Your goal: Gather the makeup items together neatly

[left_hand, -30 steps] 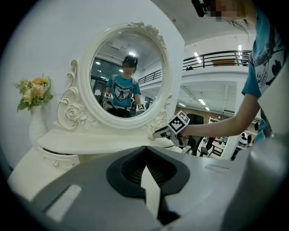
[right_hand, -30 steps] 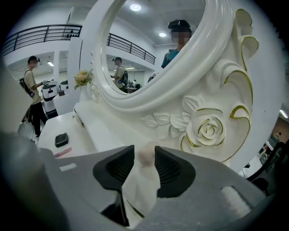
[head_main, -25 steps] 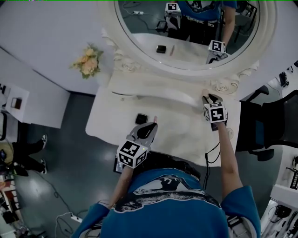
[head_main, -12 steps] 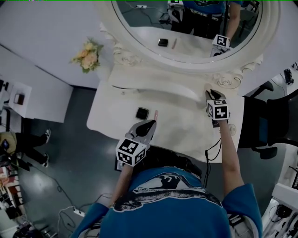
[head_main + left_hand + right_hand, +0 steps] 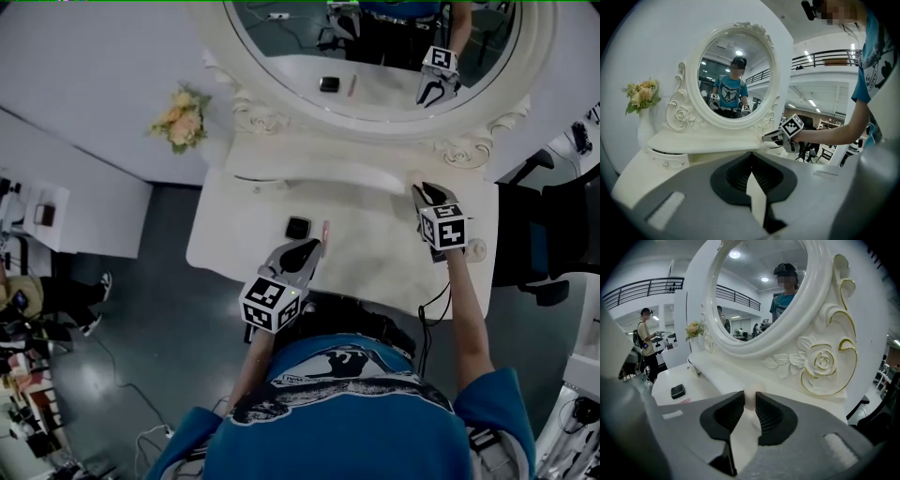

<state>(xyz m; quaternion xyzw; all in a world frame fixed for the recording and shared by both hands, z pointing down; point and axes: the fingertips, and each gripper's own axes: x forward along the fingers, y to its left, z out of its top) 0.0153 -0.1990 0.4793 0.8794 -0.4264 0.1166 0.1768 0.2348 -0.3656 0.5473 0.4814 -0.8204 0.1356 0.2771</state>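
Note:
On the white vanity table (image 5: 375,272) lie a black square compact (image 5: 298,228) and a thin pink stick (image 5: 325,231) beside it. Both also show in the right gripper view, the compact (image 5: 678,391) and the stick (image 5: 684,401) far off at the left. My left gripper (image 5: 314,246) hovers just in front of them, its jaws shut with nothing between them (image 5: 751,164). My right gripper (image 5: 419,191) is at the table's back right, by the mirror's rose carving. It is shut on a small pale round item (image 5: 752,398) that stands at the shelf's edge.
A large oval mirror (image 5: 375,56) with an ornate white frame rises behind a low shelf (image 5: 309,173). A vase of flowers (image 5: 183,120) stands at the back left. A black chair (image 5: 553,244) is right of the table. A person (image 5: 647,341) stands far off.
The head view has shifted a little. Both grippers stay about where they were over the table, and the compact and pink stick have not moved.

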